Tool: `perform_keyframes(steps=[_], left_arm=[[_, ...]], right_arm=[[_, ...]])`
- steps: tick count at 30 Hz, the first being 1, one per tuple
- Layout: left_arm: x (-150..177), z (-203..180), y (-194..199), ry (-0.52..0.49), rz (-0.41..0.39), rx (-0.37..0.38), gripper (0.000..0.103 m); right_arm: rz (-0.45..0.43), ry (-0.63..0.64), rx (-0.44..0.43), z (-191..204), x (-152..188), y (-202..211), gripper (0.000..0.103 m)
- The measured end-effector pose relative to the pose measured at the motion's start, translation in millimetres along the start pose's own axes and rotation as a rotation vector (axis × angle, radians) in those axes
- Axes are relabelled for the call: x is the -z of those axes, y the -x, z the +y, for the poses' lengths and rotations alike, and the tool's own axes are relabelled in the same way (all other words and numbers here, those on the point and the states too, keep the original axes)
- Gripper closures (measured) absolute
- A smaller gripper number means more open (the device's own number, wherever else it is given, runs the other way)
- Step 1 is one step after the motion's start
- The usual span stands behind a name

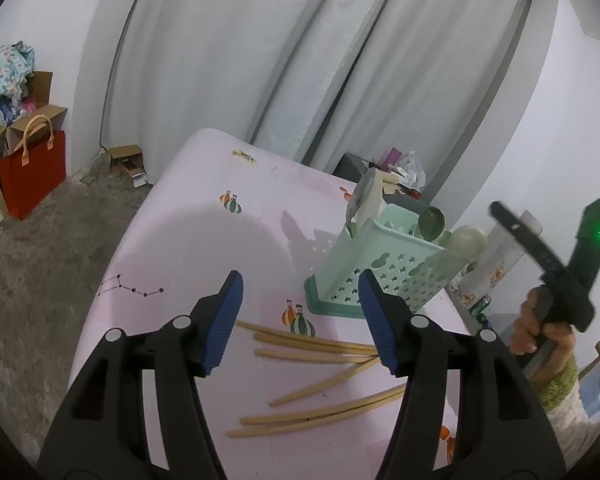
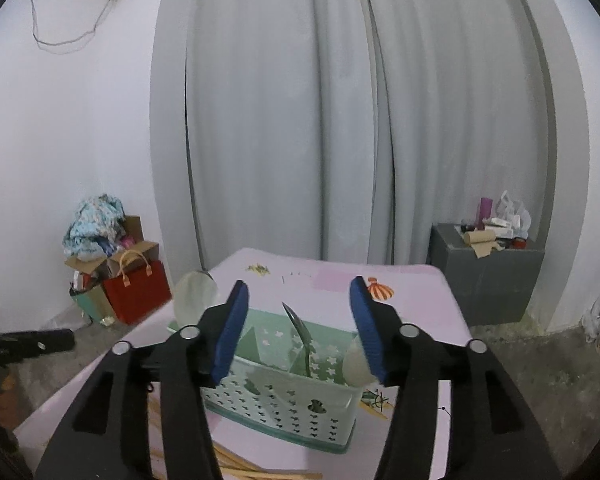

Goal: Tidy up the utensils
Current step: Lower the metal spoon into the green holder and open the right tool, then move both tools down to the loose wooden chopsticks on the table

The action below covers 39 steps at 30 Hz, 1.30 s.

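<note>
A mint-green slotted utensil caddy (image 1: 384, 276) (image 2: 284, 392) stands on the pink table (image 1: 204, 240). Several spoons stand in it: a dark metal one (image 2: 300, 332), a white one (image 2: 356, 360) and a pale one at the left corner (image 2: 194, 292). Several wooden chopsticks (image 1: 312, 344) lie loose on the cloth in front of the caddy. My left gripper (image 1: 300, 280) hangs open above the chopsticks, with nothing between its blue pads. My right gripper (image 2: 299, 284) is open just over the caddy's near side and holds nothing. A hand (image 1: 540, 328) carries it at the right.
The table's left edge drops to a grey floor (image 1: 32, 264). A red bag (image 1: 32, 172) and cardboard boxes stand by the wall. A grey cabinet (image 2: 488, 280) with clutter stands beyond the table. A patterned bottle (image 1: 496, 264) stands right of the caddy.
</note>
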State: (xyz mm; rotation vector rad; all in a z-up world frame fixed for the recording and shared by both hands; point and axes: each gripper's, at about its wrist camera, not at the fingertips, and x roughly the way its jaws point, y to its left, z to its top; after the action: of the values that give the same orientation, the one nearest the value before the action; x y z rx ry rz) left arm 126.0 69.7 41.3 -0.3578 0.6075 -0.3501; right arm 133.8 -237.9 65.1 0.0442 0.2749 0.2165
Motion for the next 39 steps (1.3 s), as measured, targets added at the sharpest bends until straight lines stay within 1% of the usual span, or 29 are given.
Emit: perform_keyframes(steps=[2,4,5,6,8,9,10,12,13,15,16,18,20,22,24,26,28,31,34,39], left_arm=[[4,0,1,0.000,0.010,0.006,0.043],[9,0,2,0.004,0.023,0.016,0.039],[11,0,2,0.006,0.029,0.019,0.039],[15,0,2,0.007,0.036,0.022,0.036],[21,1,1,0.012,0.055,0.024,0.034],[25,2,0,0.014,0.072,0.029,0.033],[29,3,-1,0.015,0.085,0.032,0.032],[39,2,-3,0.013,0.117,0.024,0.028],[43,1,-4,0.011,0.127,0.026,0.025],[54,-1,-7,-0.002,0.167,0.029,0.022],[59,-2,-9,-0.010,0.189,0.027,0.021],[67,-4,-13,-0.015,0.225,0.024,0.020],[74,-6,-17,-0.013,0.244,0.019,0.019],[76,-9,-20,-0.012,0.264,0.014,0.017],[77,-12,-22,-0.020,0.270,0.015,0.015],[76,-16,-21,-0.034,0.262,0.004,0.012],[74,-18,-20,-0.047,0.247,-0.009,0.010],[74,-17,-22,-0.044,0.245,0.002,0.008],[73,-14,-25,-0.008,0.263,0.008,0.008],[75,-13,-26,0.020,0.278,0.013,0.008]], right_arm=[[-0.010,-0.005,-0.003,4,0,16,0.037],[-0.005,-0.006,-0.002,8,4,31,0.031],[0.004,-0.004,-0.001,11,7,37,0.025],[0.028,0.002,0.000,15,14,44,0.020],[0.079,0.020,0.000,21,26,50,0.013],[0.116,0.038,0.007,25,35,52,0.009],[0.162,0.059,0.013,31,47,54,0.007],[0.251,0.102,0.028,41,68,55,0.007],[0.311,0.127,0.038,48,84,55,0.007],[0.403,0.154,0.040,59,108,54,0.007],[0.467,0.157,0.035,65,125,53,0.007],[0.534,0.145,0.018,71,144,53,0.007],[0.600,0.094,0.009,73,162,50,0.007],[0.647,0.034,0.016,72,173,48,0.007],[0.666,-0.022,0.014,68,178,48,0.007],[0.677,-0.047,0.019,66,182,45,0.007],[0.710,-0.059,0.040,62,186,40,0.007],[0.722,-0.034,0.081,60,187,38,0.007],[0.714,-0.031,0.086,58,188,39,0.007],[0.685,-0.030,0.085,58,190,43,0.007]])
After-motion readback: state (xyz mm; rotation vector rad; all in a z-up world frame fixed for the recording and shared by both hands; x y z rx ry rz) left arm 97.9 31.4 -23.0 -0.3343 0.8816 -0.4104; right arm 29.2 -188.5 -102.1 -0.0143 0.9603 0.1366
